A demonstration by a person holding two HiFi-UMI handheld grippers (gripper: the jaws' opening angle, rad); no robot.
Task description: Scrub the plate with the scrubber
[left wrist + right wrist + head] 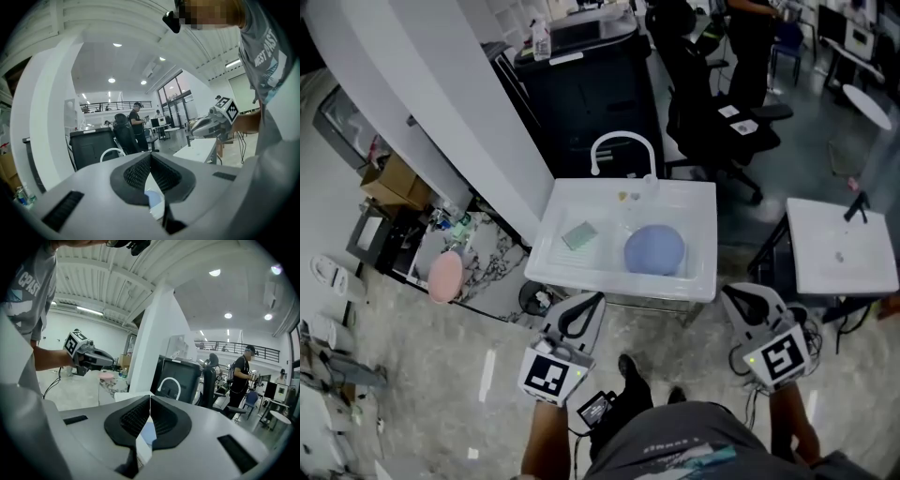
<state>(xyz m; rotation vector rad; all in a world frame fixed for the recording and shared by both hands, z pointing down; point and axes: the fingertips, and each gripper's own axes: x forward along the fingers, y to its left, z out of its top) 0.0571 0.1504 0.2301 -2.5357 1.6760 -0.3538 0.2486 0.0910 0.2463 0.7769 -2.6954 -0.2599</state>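
A blue plate lies in the right half of the white sink. The pale green scrubber rests flat in the sink's left half. My left gripper is held just short of the sink's front edge, in line with the scrubber, jaws shut and empty. My right gripper hangs off the sink's front right corner, also shut with nothing in it. In the left gripper view the pads meet, and a sliver of the plate shows below them. The right gripper view shows the same closed pads.
A white curved tap stands at the sink's back edge. A black cabinet sits behind it, with office chairs to the right. A small white table stands right of the sink, clutter and a pink object to the left.
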